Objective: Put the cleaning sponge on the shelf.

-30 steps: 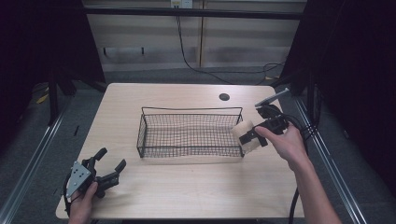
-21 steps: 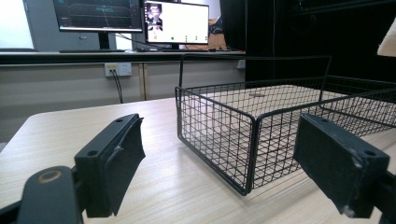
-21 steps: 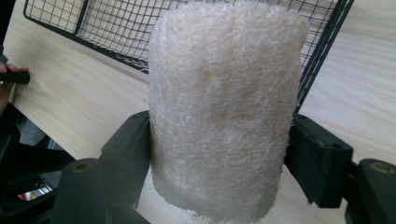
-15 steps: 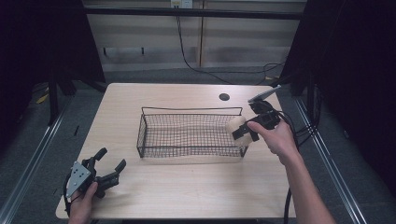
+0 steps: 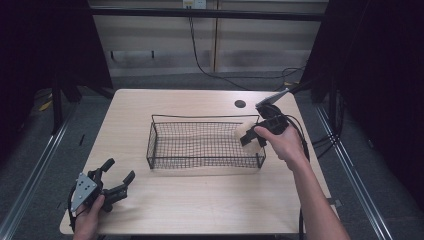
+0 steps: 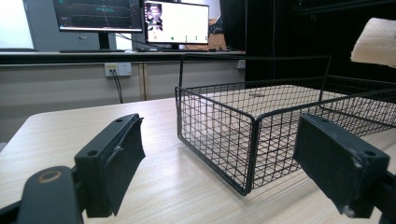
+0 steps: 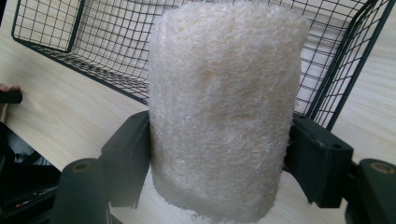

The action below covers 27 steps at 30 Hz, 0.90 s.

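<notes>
While I look down from the high view, a black wire basket (image 5: pixel 205 142) sits mid-surface on the pale wooden surface (image 5: pixel 200 205), and I can make out nothing lying on its mesh floor. My right gripper (image 5: pixel 252 137) is held over the basket's right end, with a cream fibrous pad (image 5: pixel 243 132) clamped in it above the basket's interior, just inside the right wall. My left gripper (image 5: pixel 117 182) rests at the near left corner of the surface, well apart from the basket, its jaws spread wide with nothing between them. A small dark round hole (image 5: pixel 240 104) marks the surface behind the basket.

From the left gripper view, my two black jaws stand far apart and hold nothing. The basket (image 6: pixel 280 135) stands ahead of them on the surface, bare wood showing through its mesh. The pad (image 6: pixel 376 42) hangs above its far end at upper right. Monitors (image 6: pixel 135 21) glow on a bench beyond.

From the right gripper view, my jaws are closed on the pad (image 7: pixel 224 107), pressing its two sides, with its fuzzy face upright toward the camera. Behind it lies the basket (image 7: pixel 93 51), its corner wall just to the right.
</notes>
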Motion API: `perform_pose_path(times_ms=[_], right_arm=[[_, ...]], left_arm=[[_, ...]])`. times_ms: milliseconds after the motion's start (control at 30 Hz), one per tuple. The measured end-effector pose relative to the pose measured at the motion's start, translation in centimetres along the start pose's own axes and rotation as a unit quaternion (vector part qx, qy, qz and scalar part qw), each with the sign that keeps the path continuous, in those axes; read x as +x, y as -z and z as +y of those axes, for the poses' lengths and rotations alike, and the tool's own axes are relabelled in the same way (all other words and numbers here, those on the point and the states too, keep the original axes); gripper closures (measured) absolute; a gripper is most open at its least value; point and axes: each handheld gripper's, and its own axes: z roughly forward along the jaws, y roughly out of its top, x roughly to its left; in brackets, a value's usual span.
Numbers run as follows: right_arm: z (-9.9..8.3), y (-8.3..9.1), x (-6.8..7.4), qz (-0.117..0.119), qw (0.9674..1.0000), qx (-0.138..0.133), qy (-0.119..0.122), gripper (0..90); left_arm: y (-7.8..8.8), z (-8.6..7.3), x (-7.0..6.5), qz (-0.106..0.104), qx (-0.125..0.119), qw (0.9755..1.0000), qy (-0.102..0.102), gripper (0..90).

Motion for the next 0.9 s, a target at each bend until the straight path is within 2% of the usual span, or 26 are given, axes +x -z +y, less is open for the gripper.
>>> perform_pose_path(times_ms=[567,600,900], right_arm=[[0.7,-2.2,-0.4,-0.017,0.9996,0.000,-0.025,28.4],[0.8,-2.6,-0.4,-0.026,0.9993,0.001,-0.026,28.4],[1.2,-3.8,-0.6,-0.031,0.9988,0.002,-0.038,28.4]], left_arm=[[0.0,0.0,0.0,0.000,0.000,1.0000,0.000,15.7],[0.0,0.0,0.0,0.000,0.000,1.0000,0.000,15.7],[0.0,0.0,0.0,0.000,0.000,1.0000,0.000,15.7]])
